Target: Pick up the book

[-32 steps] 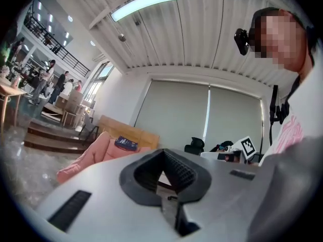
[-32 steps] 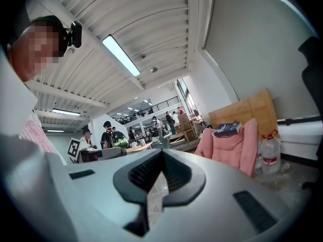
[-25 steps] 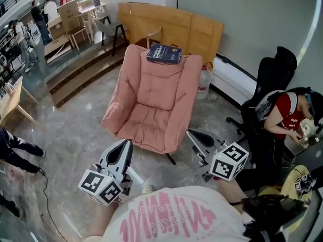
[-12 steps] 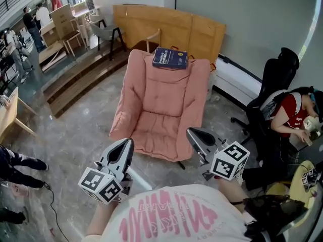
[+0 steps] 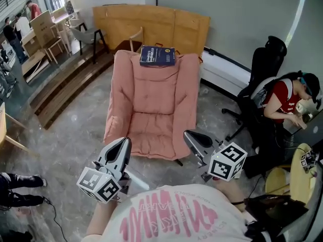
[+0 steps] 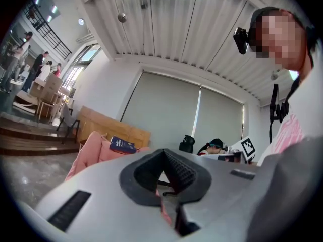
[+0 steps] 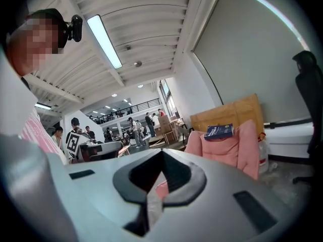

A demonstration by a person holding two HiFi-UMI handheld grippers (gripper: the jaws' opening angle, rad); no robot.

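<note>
You are in a large room with a grey marbled floor (image 5: 70,130), a plain grey wall on the far side and a ribbed ceiling with a long strip light overhead. A pink padded chair (image 5: 151,110) stands on the floor straight ahead of you, its seat towards you. The book (image 5: 158,56), dark blue with pale print on the cover, lies flat on the top edge of the chair's backrest, at the far end from you.

Your left claw (image 5: 125,141) and your right claw (image 5: 186,133) are both closed tight with nothing in them. They are held side by side at the near edge of the seat, one towards each front corner. The whole seat and backrest lie between them and the book.

Wooden boards (image 5: 151,24) lean on the wall behind the chair, with a small wooden chair (image 5: 133,38) in front of them. Wooden steps (image 5: 65,89) rise at the far left towards cardboard boxes (image 5: 43,21) and people standing (image 5: 10,32). On the right are a low white unit (image 5: 224,72) along the wall, a black office chair (image 5: 265,59) and a seated person in red (image 5: 282,102).
</note>
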